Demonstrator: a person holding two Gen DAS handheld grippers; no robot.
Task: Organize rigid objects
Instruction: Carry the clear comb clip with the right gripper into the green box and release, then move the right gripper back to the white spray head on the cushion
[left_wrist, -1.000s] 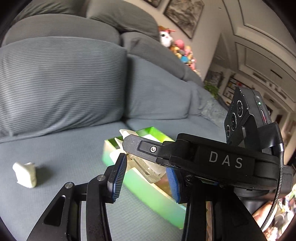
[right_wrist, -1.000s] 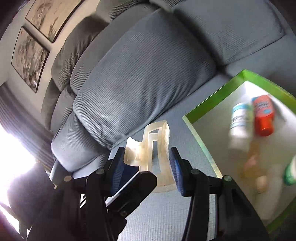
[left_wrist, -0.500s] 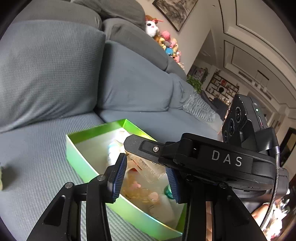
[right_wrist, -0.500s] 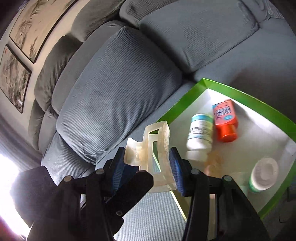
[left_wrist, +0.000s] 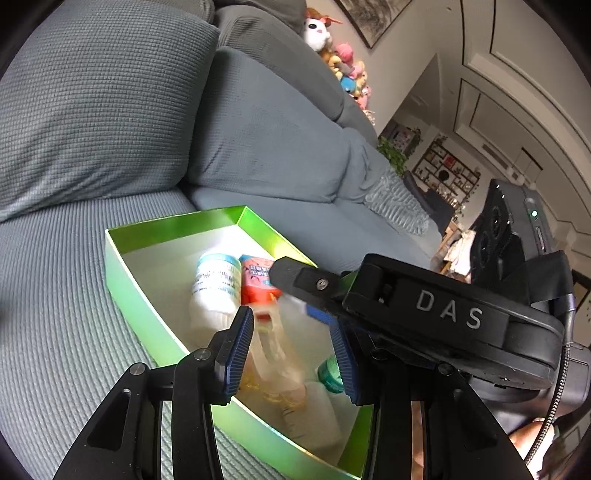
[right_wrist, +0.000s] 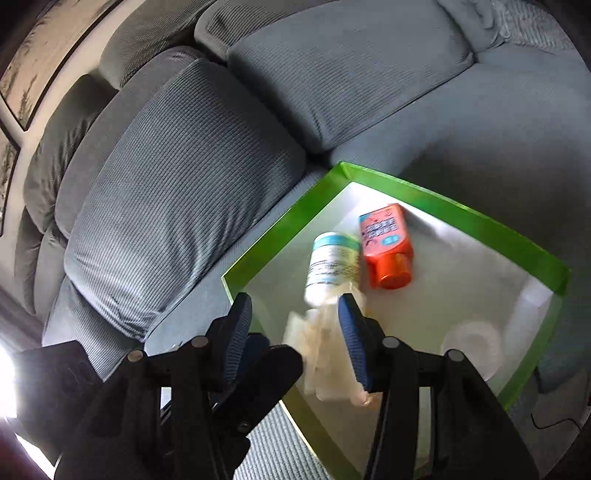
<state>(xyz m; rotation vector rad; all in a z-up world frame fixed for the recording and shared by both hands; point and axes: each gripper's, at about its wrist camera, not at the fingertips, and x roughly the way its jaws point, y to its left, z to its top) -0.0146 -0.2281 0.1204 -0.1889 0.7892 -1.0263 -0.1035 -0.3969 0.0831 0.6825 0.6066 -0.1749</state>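
Note:
A translucent, cream-coloured plastic clip (left_wrist: 275, 354) shows blurred between the pads of my left gripper (left_wrist: 291, 354), over the green box (left_wrist: 125, 280). The left jaws are opening and a gap shows beside the clip. In the right wrist view the clip (right_wrist: 325, 354) hangs tilted by one pad of my right gripper (right_wrist: 295, 332), whose other pad stands clear of it. The right gripper's finger (left_wrist: 317, 282) crosses above the left one. In the box (right_wrist: 280, 229) lie a white bottle (right_wrist: 332, 262) and an orange bottle (right_wrist: 388, 243).
The box sits on a grey sofa seat (left_wrist: 55, 314) in front of back cushions (right_wrist: 177, 206). A green-capped container (left_wrist: 328, 373) and small pale items lie at the box's near end. Plush toys (left_wrist: 332, 44) sit on the sofa back.
Both grippers moved from the sofa seat to over the box and tilted down. The clip, sharp and upright between the pads earlier, is now blurred, tilted and lower.

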